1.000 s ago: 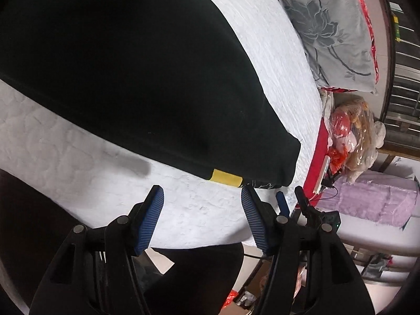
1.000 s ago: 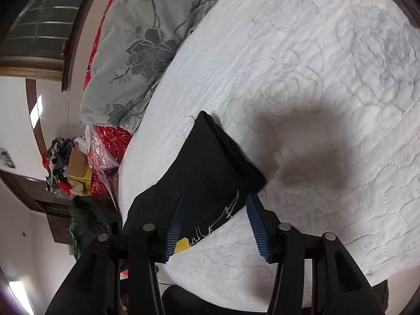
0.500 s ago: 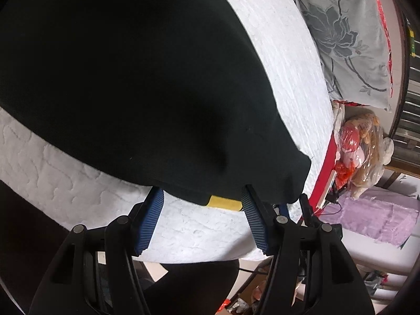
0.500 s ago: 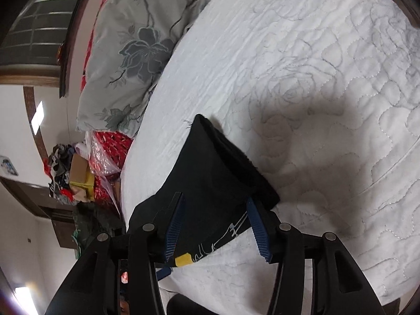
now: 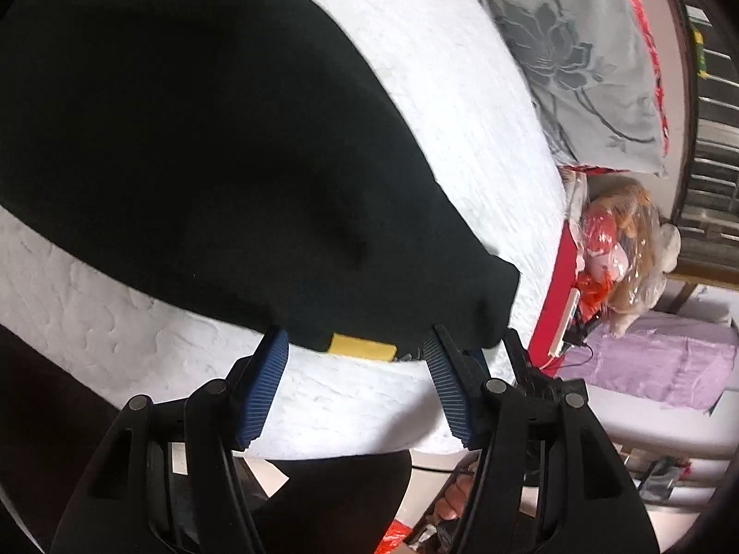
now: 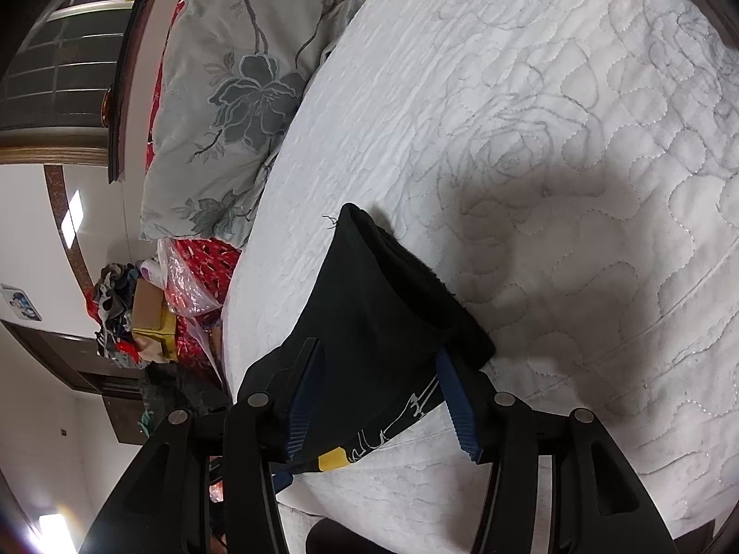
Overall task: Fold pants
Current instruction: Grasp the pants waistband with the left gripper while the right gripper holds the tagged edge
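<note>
Black pants lie spread on a white quilted bed cover. A yellow label marks the near hem. My left gripper is open, its blue pads on either side of that hem by the label, not pressing on it. In the right wrist view the narrow end of the pants shows white lettering and the yellow label. My right gripper is open and straddles this end. The cloth lies between its fingers and laps over the right fingertip.
A grey floral pillow lies at the head of the bed over a red sheet. Plastic bags and a purple cloth are beside the bed. The bed's near edge runs just below the left gripper. A dark-clothed person stands against it.
Both grippers have come in on the pants' near end. The hem with the yellow label now sits between the left fingertips, and the cloth reaches deeper between the right fingers.
</note>
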A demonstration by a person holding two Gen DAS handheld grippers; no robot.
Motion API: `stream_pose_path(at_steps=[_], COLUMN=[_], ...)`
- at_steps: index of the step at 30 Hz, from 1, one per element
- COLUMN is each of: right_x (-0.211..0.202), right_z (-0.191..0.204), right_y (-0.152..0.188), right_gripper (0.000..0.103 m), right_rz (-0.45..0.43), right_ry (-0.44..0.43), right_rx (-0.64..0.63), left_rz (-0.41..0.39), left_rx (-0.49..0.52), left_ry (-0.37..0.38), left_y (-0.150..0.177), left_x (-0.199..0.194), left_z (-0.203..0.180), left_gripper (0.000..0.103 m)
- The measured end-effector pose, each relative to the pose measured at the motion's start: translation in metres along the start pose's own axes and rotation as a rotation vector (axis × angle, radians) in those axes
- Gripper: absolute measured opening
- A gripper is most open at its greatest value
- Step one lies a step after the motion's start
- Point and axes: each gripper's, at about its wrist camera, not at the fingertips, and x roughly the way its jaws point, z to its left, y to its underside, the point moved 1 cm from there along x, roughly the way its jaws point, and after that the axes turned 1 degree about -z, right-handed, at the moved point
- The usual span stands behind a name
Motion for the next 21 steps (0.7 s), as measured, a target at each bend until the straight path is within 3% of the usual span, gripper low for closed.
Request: stream_pose_path(at_steps=[4,11,16,19,20,21], right_x=[0.000,0.000,0.002,0.002,0.003,0.003], right_z=[0.000,0.000,0.000,0.000,0.001,0.002], right_y=[0.001,0.000,-0.001,0.002,0.003,0.004], right_gripper=[0.055,0.056,0.057,0.057,0.053,0.042], right_rz=[0.001,0.002,-0.013,-0.035,-0.041,-0.049], right_ry=[0.000,0.001,-0.003,0.004,0.017,0.037], right_rx=[-0.002,-0.005,0.009,0.012,0.007,0.000], left_rz=[0.048,-0.023,-0.027,-0.038,-0.038,-0.036], left_rx=[-0.044,-0.044,-0.055,-0.040,-0.036,-0.035], left_ry=[0.005,-0.011,-0.025,-0.094,-0.114,-0.129], left_y=[-0.002,-0.011,-0.013,-0.010,-0.011,-0.011], left_x=[0.015,0.007,0.011,0.013,0.012,0.012], left_z=[0.008,0.004,0.007,0.005,0.005,0.005], left_gripper=[0.060,0.060,0.059,0.043,0.033,0.025])
